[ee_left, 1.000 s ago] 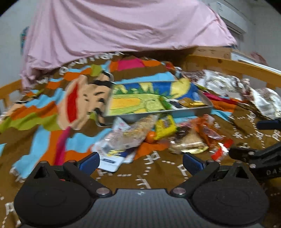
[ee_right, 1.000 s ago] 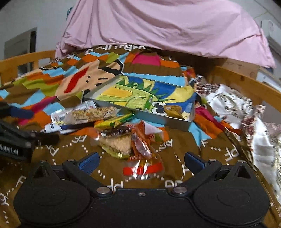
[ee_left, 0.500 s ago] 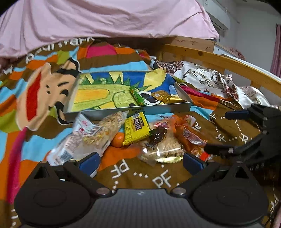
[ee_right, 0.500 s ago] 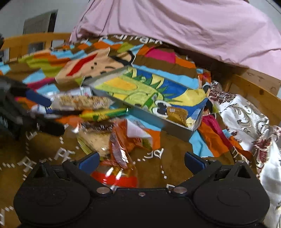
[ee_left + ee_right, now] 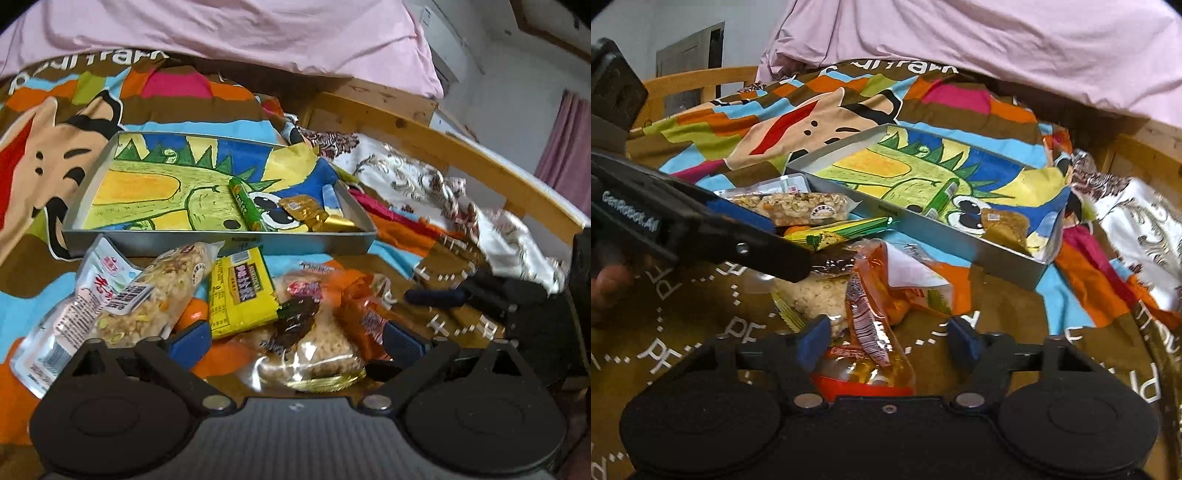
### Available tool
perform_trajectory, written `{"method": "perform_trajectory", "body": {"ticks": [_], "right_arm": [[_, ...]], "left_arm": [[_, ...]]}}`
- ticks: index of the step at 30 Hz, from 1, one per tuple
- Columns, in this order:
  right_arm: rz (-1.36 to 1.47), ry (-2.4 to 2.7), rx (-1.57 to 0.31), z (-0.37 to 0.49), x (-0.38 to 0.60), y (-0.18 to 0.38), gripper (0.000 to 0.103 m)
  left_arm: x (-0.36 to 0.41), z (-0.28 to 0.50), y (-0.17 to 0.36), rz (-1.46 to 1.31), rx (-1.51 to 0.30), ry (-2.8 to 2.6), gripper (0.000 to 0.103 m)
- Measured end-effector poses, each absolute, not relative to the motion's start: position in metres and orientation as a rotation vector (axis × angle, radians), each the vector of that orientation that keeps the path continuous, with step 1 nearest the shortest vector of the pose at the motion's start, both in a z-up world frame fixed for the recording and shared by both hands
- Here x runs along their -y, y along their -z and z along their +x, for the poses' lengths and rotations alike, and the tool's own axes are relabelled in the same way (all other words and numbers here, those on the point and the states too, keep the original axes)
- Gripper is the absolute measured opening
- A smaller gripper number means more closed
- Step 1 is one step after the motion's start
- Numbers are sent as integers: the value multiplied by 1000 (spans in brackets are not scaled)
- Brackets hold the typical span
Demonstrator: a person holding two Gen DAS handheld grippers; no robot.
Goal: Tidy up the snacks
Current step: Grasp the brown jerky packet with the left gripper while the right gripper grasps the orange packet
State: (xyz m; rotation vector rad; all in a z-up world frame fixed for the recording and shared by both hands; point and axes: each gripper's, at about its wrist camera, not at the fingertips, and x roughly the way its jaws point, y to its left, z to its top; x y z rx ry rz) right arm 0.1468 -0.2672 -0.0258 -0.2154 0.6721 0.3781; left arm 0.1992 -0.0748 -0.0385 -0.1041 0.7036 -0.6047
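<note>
Both tools low over snack pile [image 5: 280, 314], L tool [image 5: 295, 338] & R tool [image 5: 888, 341] jaws apart.

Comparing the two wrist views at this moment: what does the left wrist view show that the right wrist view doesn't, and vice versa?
Left wrist only: the yellow packet's printed face, the white pouch with red lettering, and a pink curtain.

Right wrist only: the left gripper from outside, open over the pile, and the orange packet between the right gripper's open fingers.

Both: the dinosaur-lined tray holding a green stick and a gold packet, and the nut bar.
</note>
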Motion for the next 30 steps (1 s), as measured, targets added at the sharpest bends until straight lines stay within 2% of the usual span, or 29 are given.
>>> {"method": "perform_trajectory", "body": {"ticks": [3,4,8,10,23,30], "right_arm": [[-216,-387,-687,147,265,24,50],[-236,-373,-688,146,263,24,41],[-298,-363,-698,145,262,19,37],[-320,-353,-694,143,264,15,33],[-226,-331,-727,153,288,8,34],[-150,-350,-747,162,290,15,37]], "left_arm": [[74,205,40,-160,-736,632,88],[75,206,40,-156,-738,625,88],[83,206,39,-134,-754,630,77],[89,206,40,-118,-771,625,77],[127,238,40,126,-896,566,76],[127,252,40,132,-940,540,57]]}}
